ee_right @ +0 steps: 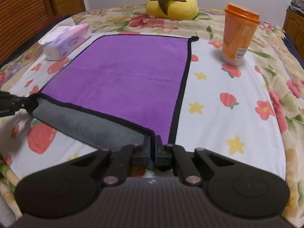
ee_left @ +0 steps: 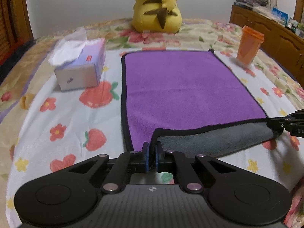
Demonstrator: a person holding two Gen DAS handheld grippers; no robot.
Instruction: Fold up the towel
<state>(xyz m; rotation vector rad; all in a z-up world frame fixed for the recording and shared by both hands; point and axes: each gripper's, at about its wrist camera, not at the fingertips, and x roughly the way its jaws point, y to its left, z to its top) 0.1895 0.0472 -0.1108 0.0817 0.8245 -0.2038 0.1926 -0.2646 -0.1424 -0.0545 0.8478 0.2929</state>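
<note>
A purple towel [ee_left: 182, 83] with black trim and a grey underside lies flat on the bed; it also shows in the right wrist view [ee_right: 125, 76]. My left gripper [ee_left: 152, 148] is shut on the towel's near left corner. My right gripper [ee_right: 153, 140] is shut on the near right corner. The near edge is lifted and turned over, so a grey strip [ee_left: 212, 140] shows between the two grippers. The right gripper shows at the right edge of the left wrist view [ee_left: 273, 125], and the left gripper at the left edge of the right wrist view [ee_right: 28, 102].
A tissue box [ee_left: 81, 66] stands left of the towel. An orange lidded cup [ee_right: 237, 34] stands to its right. A yellow plush toy [ee_left: 157, 7] sits at the far side of the bed. A wooden cabinet [ee_left: 269, 30] stands at the far right.
</note>
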